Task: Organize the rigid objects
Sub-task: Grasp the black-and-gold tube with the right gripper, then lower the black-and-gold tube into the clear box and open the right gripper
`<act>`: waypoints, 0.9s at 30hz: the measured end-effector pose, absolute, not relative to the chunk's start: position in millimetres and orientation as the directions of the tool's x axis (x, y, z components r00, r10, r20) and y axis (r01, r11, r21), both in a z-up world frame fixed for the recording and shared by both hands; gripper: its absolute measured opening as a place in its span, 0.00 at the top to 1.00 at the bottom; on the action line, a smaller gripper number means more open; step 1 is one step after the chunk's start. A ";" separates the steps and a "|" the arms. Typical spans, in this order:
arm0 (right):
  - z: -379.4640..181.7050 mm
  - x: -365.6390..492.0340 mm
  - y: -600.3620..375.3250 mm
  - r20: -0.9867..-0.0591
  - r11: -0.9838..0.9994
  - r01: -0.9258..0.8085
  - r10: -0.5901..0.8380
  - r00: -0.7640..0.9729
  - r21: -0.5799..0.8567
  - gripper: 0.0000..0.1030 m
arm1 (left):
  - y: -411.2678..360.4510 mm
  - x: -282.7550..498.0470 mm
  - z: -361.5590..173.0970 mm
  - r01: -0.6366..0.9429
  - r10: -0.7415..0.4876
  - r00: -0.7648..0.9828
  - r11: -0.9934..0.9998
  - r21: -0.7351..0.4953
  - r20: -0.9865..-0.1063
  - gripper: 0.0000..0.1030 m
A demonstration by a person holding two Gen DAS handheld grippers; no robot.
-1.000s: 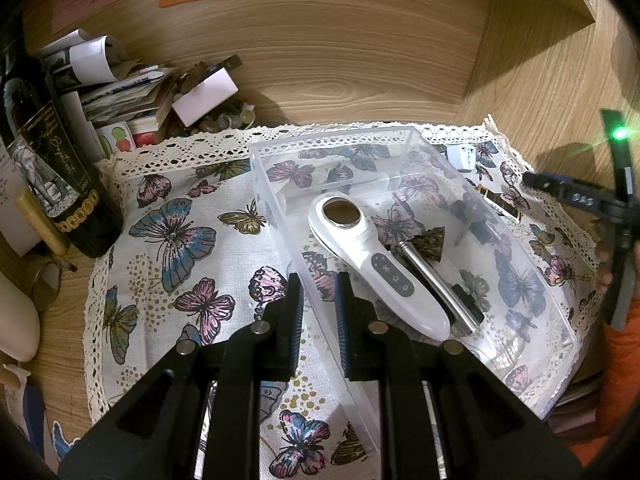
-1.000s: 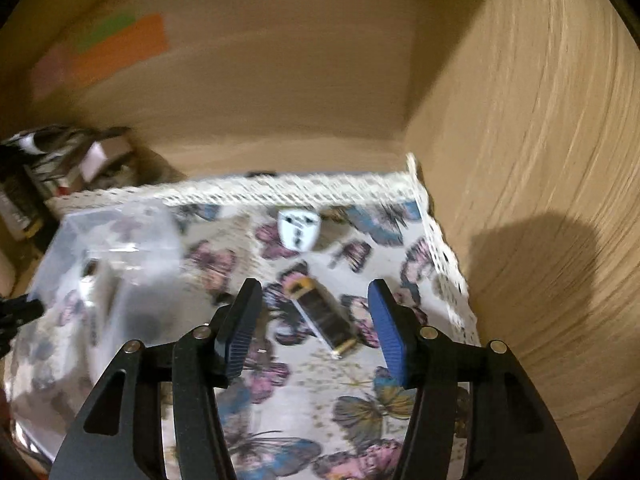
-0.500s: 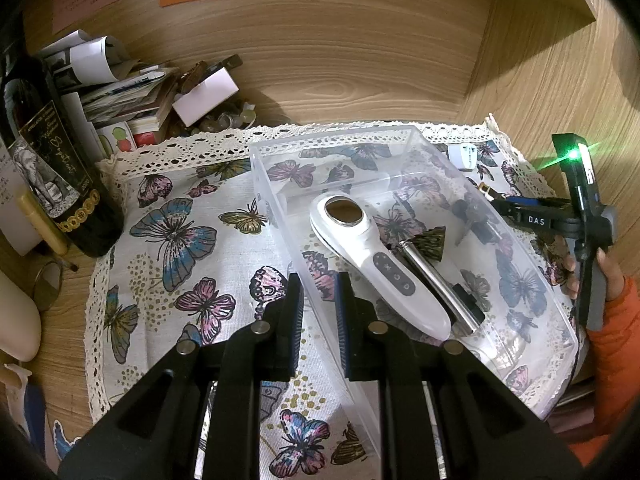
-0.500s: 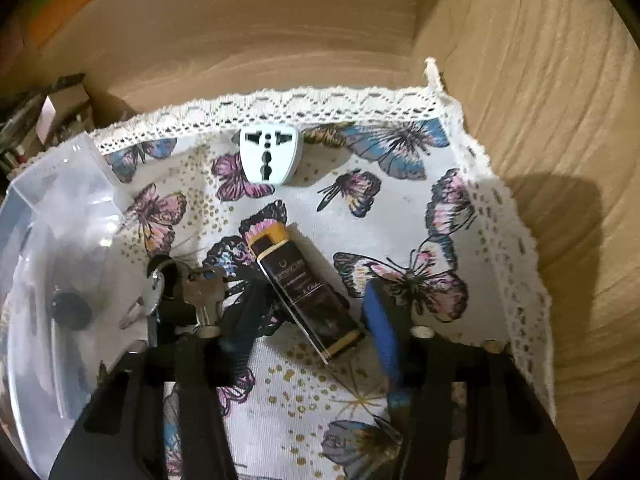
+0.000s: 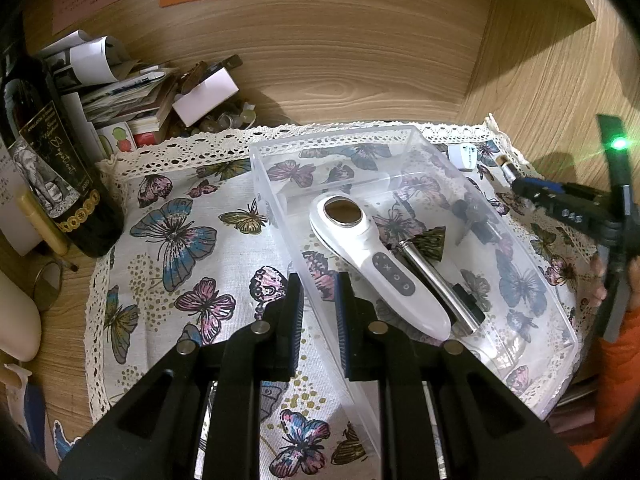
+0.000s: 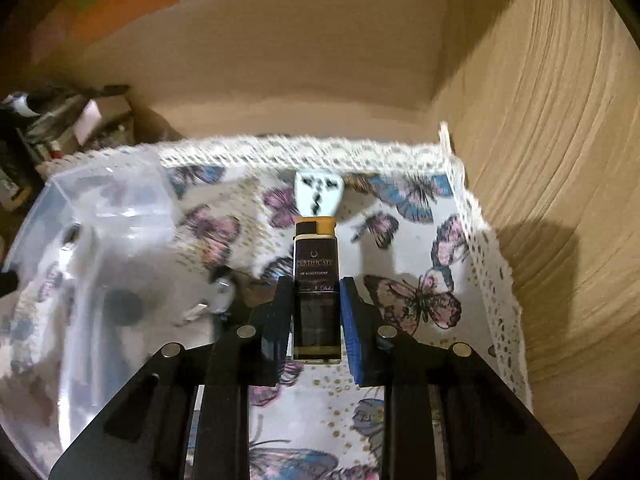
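A black lighter (image 6: 316, 276) with a gold cap stands in line between the fingers of my right gripper (image 6: 316, 304). The jaws are closing and both pads press its sides. Its gold tip (image 5: 505, 168) also shows in the left wrist view, beyond the box. Behind it a white plug adapter (image 6: 318, 194) lies on the butterfly cloth (image 6: 416, 300), and keys (image 6: 220, 296) lie blurred to the left. My left gripper (image 5: 318, 300) is shut on the near wall of the clear plastic box (image 5: 332, 136). Inside lie a white handheld device (image 5: 376, 264) and a metal rod (image 5: 432, 276).
A dark wine bottle (image 5: 48, 168) stands at the left edge of the cloth. Stacked papers and small clutter (image 5: 120, 92) fill the back left corner. Wooden walls (image 6: 540, 160) close in behind and on the right. A hand in an orange sleeve (image 5: 616, 360) holds the right gripper.
My right gripper came down over the lighter and closed on it. The lighter turned from lying askew to standing in line with the fingers. The left gripper and the box stayed still.
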State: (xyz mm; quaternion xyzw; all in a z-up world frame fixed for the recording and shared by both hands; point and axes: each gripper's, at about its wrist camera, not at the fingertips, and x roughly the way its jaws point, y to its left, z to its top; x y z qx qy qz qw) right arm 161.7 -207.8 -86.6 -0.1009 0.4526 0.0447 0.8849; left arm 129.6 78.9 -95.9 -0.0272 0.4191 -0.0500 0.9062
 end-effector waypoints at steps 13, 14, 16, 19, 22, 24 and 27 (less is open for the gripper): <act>-33.7 131.5 -153.3 -0.711 0.943 -0.309 0.130 0.691 -0.127 0.79 | 78.7 129.9 -95.9 0.067 -0.112 0.644 0.994 -0.090 -0.757 0.85; -34.3 131.7 -149.8 -0.708 0.939 -0.321 0.142 0.692 -0.126 0.79 | 78.6 129.9 -95.9 0.068 -0.112 0.644 0.994 -0.090 -0.757 0.85; -33.1 128.3 -141.0 -0.706 0.930 -0.348 0.167 0.688 -0.119 0.79 | 78.7 129.9 -95.8 0.067 -0.112 0.644 0.994 -0.090 -0.757 0.85; -38.9 126.0 -130.0 -0.720 0.916 -0.387 0.196 0.665 -0.108 0.79 | 78.5 129.9 -95.8 0.067 -0.112 0.644 0.994 -0.089 -0.757 0.85; -50.7 125.3 -115.0 -0.751 0.894 -0.434 0.210 0.626 -0.112 0.79 | 78.5 129.9 -95.9 0.067 -0.113 0.644 0.994 -0.091 -0.756 0.85; -58.2 124.9 -108.3 -0.769 0.883 -0.457 0.218 0.601 -0.108 0.79 | 78.4 130.0 -95.9 0.067 -0.112 0.644 0.994 -0.090 -0.756 0.85; -71.9 124.8 -98.2 -0.798 0.864 -0.492 0.222 0.560 -0.105 0.79 | 78.2 130.0 -95.9 0.067 -0.112 0.644 0.994 -0.090 -0.757 0.85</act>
